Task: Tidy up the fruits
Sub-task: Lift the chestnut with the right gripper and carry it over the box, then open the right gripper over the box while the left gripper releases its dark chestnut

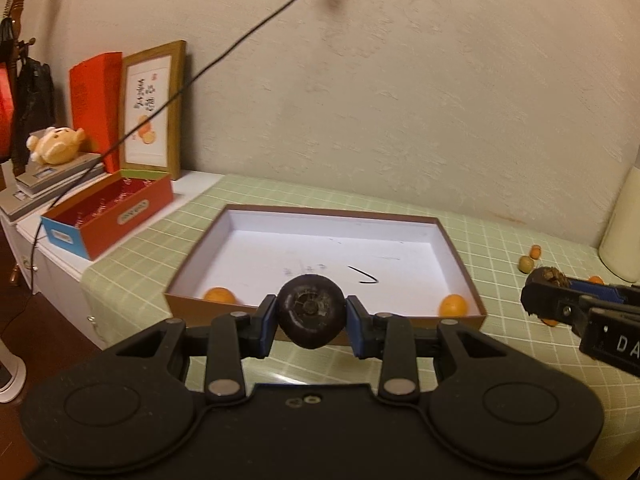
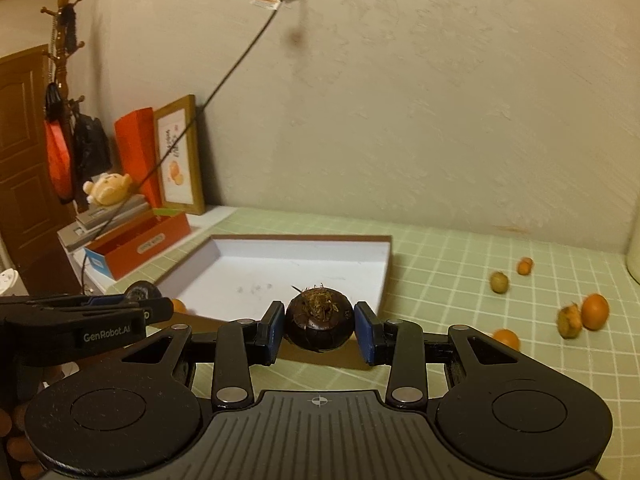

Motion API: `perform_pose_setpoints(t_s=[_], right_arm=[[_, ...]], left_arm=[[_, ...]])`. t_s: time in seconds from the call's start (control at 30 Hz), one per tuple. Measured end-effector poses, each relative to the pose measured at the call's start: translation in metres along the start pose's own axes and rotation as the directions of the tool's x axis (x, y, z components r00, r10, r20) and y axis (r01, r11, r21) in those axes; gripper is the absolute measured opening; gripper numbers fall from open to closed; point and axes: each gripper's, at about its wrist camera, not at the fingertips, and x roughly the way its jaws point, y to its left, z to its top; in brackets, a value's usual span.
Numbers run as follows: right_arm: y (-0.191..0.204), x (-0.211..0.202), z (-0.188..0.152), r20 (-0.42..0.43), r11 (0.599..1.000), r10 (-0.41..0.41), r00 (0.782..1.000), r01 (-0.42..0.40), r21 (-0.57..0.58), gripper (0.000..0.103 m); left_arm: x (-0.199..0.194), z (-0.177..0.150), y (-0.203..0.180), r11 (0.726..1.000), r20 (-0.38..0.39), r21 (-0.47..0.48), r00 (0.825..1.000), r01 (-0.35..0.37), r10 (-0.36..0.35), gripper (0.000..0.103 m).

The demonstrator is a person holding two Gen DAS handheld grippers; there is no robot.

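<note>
In the left wrist view, the left tongs point(image 1: 311, 317) are clamped on a dark round fruit point(image 1: 311, 310) at the near edge of the shallow box point(image 1: 452, 240), which holds two oranges point(image 1: 219, 295) in its near corners. In the right wrist view, the right tongs point(image 2: 320, 330) grip a tufted dark fruit point(image 2: 319, 317) beside the box; small loose fruits point(image 2: 594, 311) lie on the table point(image 2: 440, 272).

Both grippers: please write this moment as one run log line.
left gripper: shut on dark fruit | right gripper: shut on tufted fruit | box: two oranges inside | other fruits on cloth
</note>
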Motion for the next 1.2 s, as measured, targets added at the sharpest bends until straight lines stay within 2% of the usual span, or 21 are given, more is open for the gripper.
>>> perform_pose_setpoints(t_s=[0.53,0.87,1.2], right_arm=[[0.021,0.030,0.020,0.026,0.999,0.043,0.999,-0.043,-0.016,0.038],[0.017,0.046,0.027,0.025,0.999,0.028,0.999,-0.027,-0.024,0.038],[0.002,0.072,0.034,0.021,1.000,-0.009,1.000,0.010,-0.003,0.038]], left_arm=[[0.000,0.015,0.031,0.999,0.031,-0.026,0.998,-0.047,0.047,0.026],[0.011,0.024,0.046,0.996,0.042,-0.053,0.997,-0.068,0.070,0.026],[0.041,0.036,0.056,0.993,0.040,-0.076,0.995,-0.088,0.091,0.026]])
